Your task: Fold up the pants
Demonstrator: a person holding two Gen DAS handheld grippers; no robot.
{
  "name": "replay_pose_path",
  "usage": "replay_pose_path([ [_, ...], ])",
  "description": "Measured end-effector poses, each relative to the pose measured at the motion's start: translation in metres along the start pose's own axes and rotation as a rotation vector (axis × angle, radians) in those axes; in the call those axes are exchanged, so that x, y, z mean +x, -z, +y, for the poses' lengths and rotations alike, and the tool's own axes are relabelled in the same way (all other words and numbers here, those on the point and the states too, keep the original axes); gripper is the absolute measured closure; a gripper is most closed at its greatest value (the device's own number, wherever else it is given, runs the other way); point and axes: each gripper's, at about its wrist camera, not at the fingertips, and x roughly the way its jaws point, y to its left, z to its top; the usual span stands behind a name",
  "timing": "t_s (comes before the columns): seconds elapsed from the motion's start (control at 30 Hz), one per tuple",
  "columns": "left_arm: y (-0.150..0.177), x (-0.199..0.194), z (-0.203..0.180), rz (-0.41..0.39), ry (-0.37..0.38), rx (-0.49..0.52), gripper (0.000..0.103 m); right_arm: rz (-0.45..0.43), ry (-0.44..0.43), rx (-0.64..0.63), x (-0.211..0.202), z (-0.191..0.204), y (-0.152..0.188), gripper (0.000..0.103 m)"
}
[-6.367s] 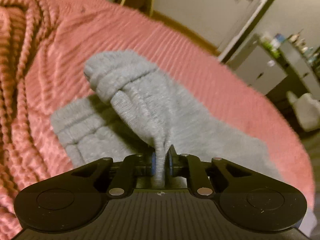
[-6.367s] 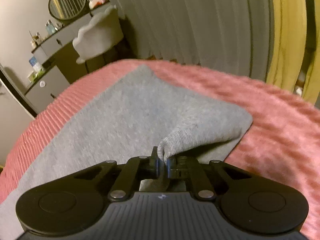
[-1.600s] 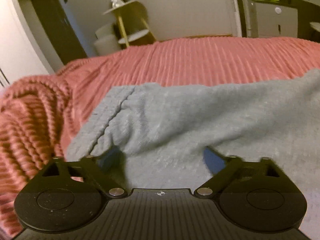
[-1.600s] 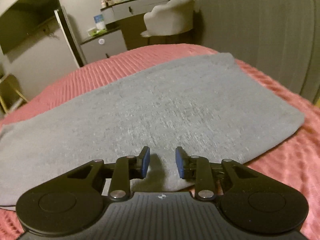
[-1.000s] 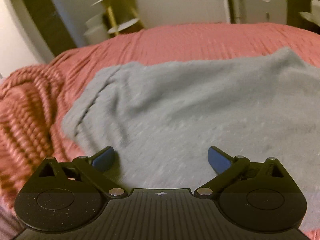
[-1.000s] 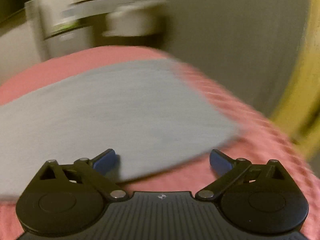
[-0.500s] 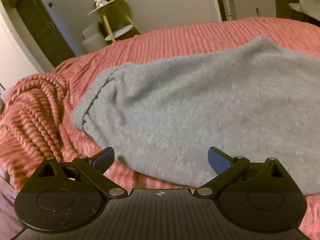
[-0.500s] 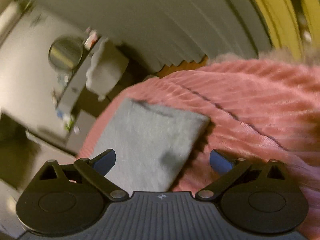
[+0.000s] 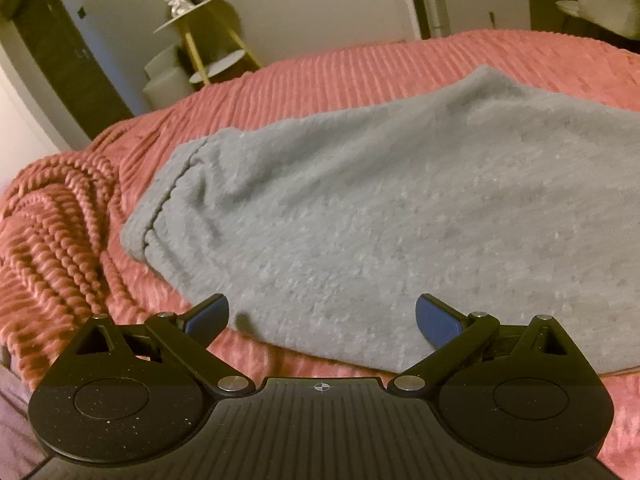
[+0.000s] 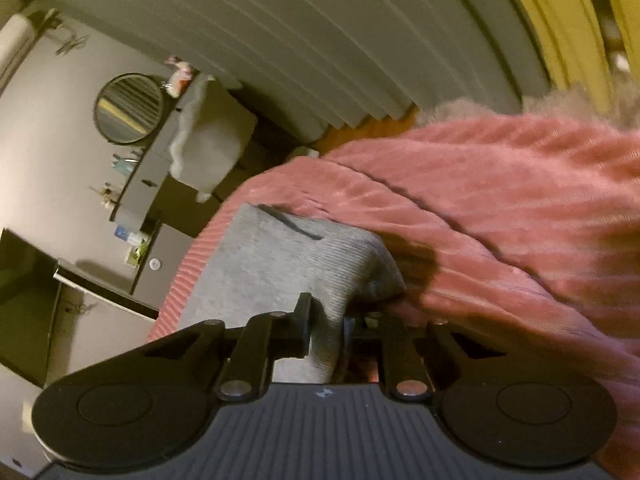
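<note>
Grey knit pants lie folded lengthwise on a pink ribbed bedspread. The waistband end with its seam is at the left in the left wrist view. My left gripper is open and empty, its jaws wide apart just above the near edge of the pants. In the right wrist view, my right gripper is shut on the near corner of the pants at their other end, and the cloth bunches up between the fingers. The view is tilted.
A chunky pink knit throw is bunched at the left of the bed. A gold side table stands beyond the bed. A dresser with a round mirror, a white chair and grey curtains stand past the bed's far edge.
My right gripper, open half a second ago, has closed on the corner of the pants. My left gripper has stayed open and drawn back slightly from the pants' near edge.
</note>
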Motion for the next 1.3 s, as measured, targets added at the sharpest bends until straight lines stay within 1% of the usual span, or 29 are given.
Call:
replay_pose_path([
  [0.07,-0.001,0.000,-0.001,-0.002,0.011,0.002,0.001,0.007,0.017,-0.029,0.004,0.005,0.000,0.087],
  [0.17,0.000,0.001,-0.001,0.010,0.025,0.006,0.001,0.041,0.046,-0.007,0.015,0.002,-0.001,0.079],
  [0.27,0.002,0.003,0.001,0.019,0.034,-0.001,0.001,0.048,0.059,0.001,0.024,-0.001,0.000,0.079],
  [0.3,0.002,0.004,0.002,0.024,0.033,-0.005,0.001,0.046,0.057,0.006,0.025,-0.001,0.000,0.080],
  [0.4,0.001,0.003,0.004,0.024,0.041,-0.019,0.001,0.019,0.042,-0.008,0.020,0.005,0.001,0.089],
  [0.47,0.000,0.002,0.004,0.019,0.056,-0.023,0.001,-0.008,0.020,-0.033,0.015,0.013,0.003,0.090],
  [0.5,0.000,0.001,0.003,0.021,0.061,-0.024,0.001,-0.016,0.024,-0.040,0.014,0.015,0.003,0.090],
  [0.57,0.000,0.001,0.002,0.018,0.066,-0.020,0.001,-0.008,0.050,-0.044,0.018,0.017,0.003,0.090],
  [0.63,0.000,0.000,0.001,0.020,0.069,-0.018,0.001,0.020,0.111,-0.025,0.026,0.014,0.003,0.090],
  [0.7,0.000,-0.002,0.003,0.016,0.075,-0.024,0.001,0.020,0.138,-0.013,0.028,0.015,0.004,0.090],
  [0.77,-0.001,-0.005,0.006,0.011,0.086,-0.033,0.001,-0.009,0.188,-0.104,0.023,0.036,0.007,0.090],
  [0.83,-0.002,-0.008,0.008,0.002,0.098,-0.044,0.001,-0.053,0.239,-0.259,0.016,0.071,0.014,0.091],
  [0.87,-0.002,-0.009,0.009,-0.004,0.108,-0.049,0.001,-0.083,0.246,-0.353,0.011,0.096,0.019,0.091],
  [0.9,-0.003,-0.010,0.010,-0.007,0.118,-0.053,0.001,-0.115,0.230,-0.440,0.004,0.123,0.026,0.091],
  [0.97,-0.003,-0.010,0.009,-0.011,0.124,-0.057,0.001,-0.175,0.173,-0.649,-0.009,0.182,0.051,0.091],
  [1.0,-0.003,-0.011,0.009,-0.011,0.126,-0.056,0.001,-0.199,0.128,-0.768,-0.018,0.216,0.072,0.091],
  [1.03,-0.003,-0.011,0.010,-0.013,0.127,-0.056,0.001,-0.198,0.054,-0.866,-0.026,0.245,0.097,0.091],
  [1.07,-0.003,-0.012,0.010,-0.017,0.130,-0.058,0.001,-0.173,-0.039,-0.948,-0.034,0.267,0.121,0.093],
  [1.1,-0.002,-0.012,0.012,-0.019,0.132,-0.064,0.001,-0.127,-0.141,-1.045,-0.040,0.288,0.152,0.095],
  [1.13,-0.002,-0.012,0.015,-0.019,0.136,-0.071,0.001,-0.075,-0.220,-1.148,-0.044,0.305,0.186,0.095],
  [1.17,-0.002,-0.012,0.018,-0.018,0.140,-0.081,0.001,-0.018,-0.273,-1.249,-0.046,0.316,0.221,0.095],
  [1.2,-0.001,-0.012,0.021,-0.019,0.145,-0.093,0.001,0.046,-0.324,-1.336,-0.045,0.321,0.259,0.095],
  [1.23,0.000,-0.011,0.024,-0.021,0.153,-0.107,0.001,0.141,-0.376,-1.394,-0.040,0.321,0.293,0.095],
  [1.27,0.002,-0.010,0.027,-0.020,0.166,-0.114,0.001,0.247,-0.399,-1.456,-0.032,0.318,0.326,0.095],
  [1.3,0.004,-0.009,0.028,-0.015,0.175,-0.116,0.001,0.337,-0.404,-1.525,-0.022,0.312,0.355,0.095],
])
